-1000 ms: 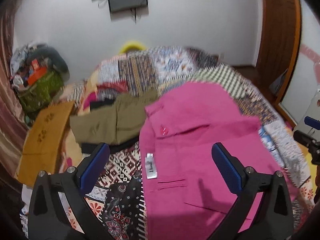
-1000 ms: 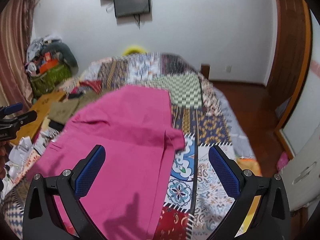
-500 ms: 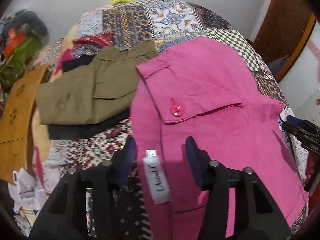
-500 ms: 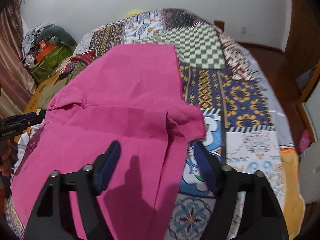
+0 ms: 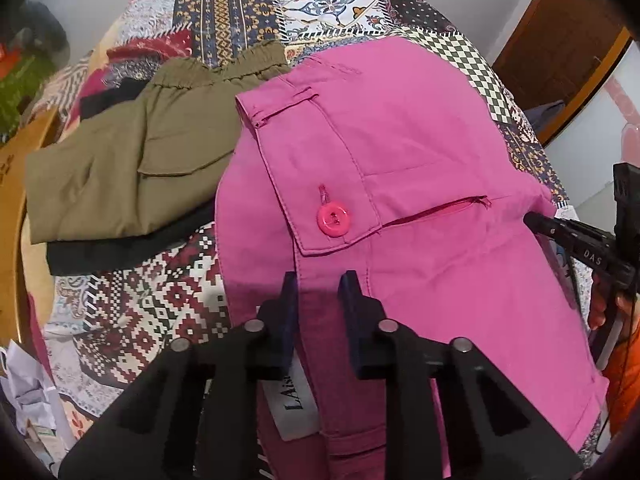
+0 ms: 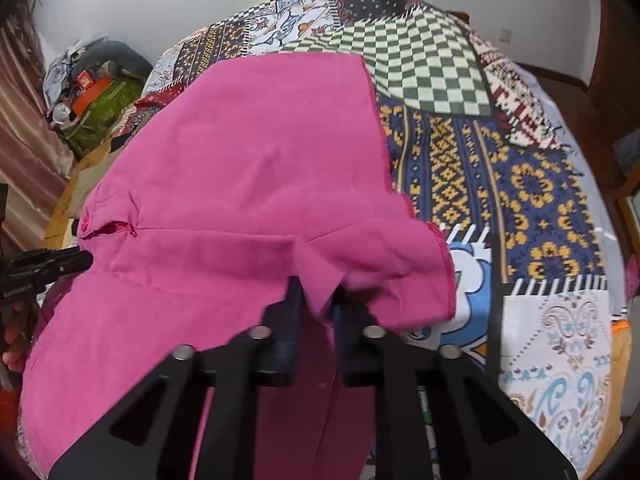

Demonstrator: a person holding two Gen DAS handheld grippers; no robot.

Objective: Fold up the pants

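Nearest the left wrist camera, at 6 o'clock, the left gripper (image 5: 318, 294) has its 2 blue pads drawn close on the waistband edge of the pink pants (image 5: 420, 168), a narrow strip of fabric pinched between them. Just below, a white label (image 5: 294, 400) reads "LAis", the rest hidden by the tool. At 12 o'clock from the pads sits a pink button (image 5: 333, 221) on a pocket flap. The right gripper (image 6: 316, 298), seen from its own camera, is nearly closed on a raised fold at the opposite side of the pants; the grip looks set, though blur hides the contact. Holding both near corners this way likely prepares a lift to carry the near end over the far part. At 3 o'clock in the left view the other tool shows the letters "DAS". Farther off, at 10 o'clock, folded olive pants (image 5: 132, 168) lie on the patchwork quilt (image 6: 520, 184), beside the pink pair.
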